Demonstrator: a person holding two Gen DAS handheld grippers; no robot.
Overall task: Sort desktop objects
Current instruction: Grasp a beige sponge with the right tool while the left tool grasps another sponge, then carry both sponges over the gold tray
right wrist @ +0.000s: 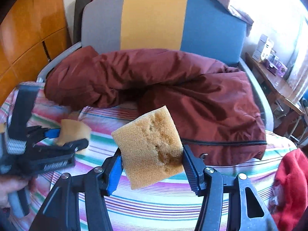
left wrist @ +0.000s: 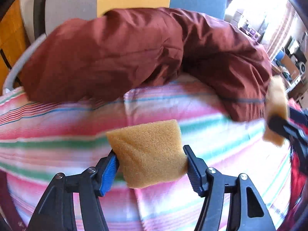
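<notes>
In the left wrist view my left gripper (left wrist: 150, 152) is shut on a tan foam sponge (left wrist: 148, 154), its pads pressing both sides. My right gripper (left wrist: 279, 123) shows at the right edge, blurred, clamping a second tan sponge (left wrist: 277, 98). In the right wrist view my right gripper (right wrist: 152, 150) is shut on that pitted tan sponge (right wrist: 150, 146), which sits tilted. At the left, my left gripper (right wrist: 71, 136) pinches its sponge (right wrist: 74, 129) just above the striped sheet (right wrist: 173, 198). A hand (right wrist: 9, 190) holds that tool.
A maroon jacket (right wrist: 173, 88) lies bunched across the far half of the striped sheet. Behind it stands a grey, yellow and blue backrest (right wrist: 154, 19). A red garment (right wrist: 292, 182) lies at the right edge. A wooden side table (right wrist: 277, 84) with boxes stands at the right, wooden panels (right wrist: 28, 28) at the left.
</notes>
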